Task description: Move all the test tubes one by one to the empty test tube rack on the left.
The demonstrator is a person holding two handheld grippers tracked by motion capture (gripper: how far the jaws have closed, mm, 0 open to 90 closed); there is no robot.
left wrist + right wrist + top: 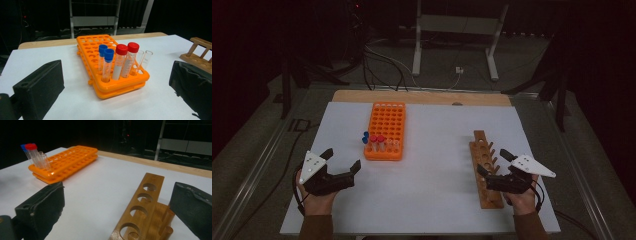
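Observation:
An orange tube rack [388,120] lies on the white table left of centre. At its near end stand two blue-capped tubes [106,53], two red-capped tubes [127,48] and uncapped clear tubes [145,58]. My left gripper [342,158] hovers near the table's front left, open and empty, with its jaws pointing at that near end of the rack. A wooden tube rack [481,143] with empty round holes [145,197] lies at the right. My right gripper [493,161] is open over its near half, with one jaw on either side and apart from the wood.
The white mat [432,165] covers the table, and a strip of wooden tabletop [422,96] shows at the far edge. Beyond it stand a white metal frame [454,30] and cables [382,60] on the floor. Open mat lies between the two racks.

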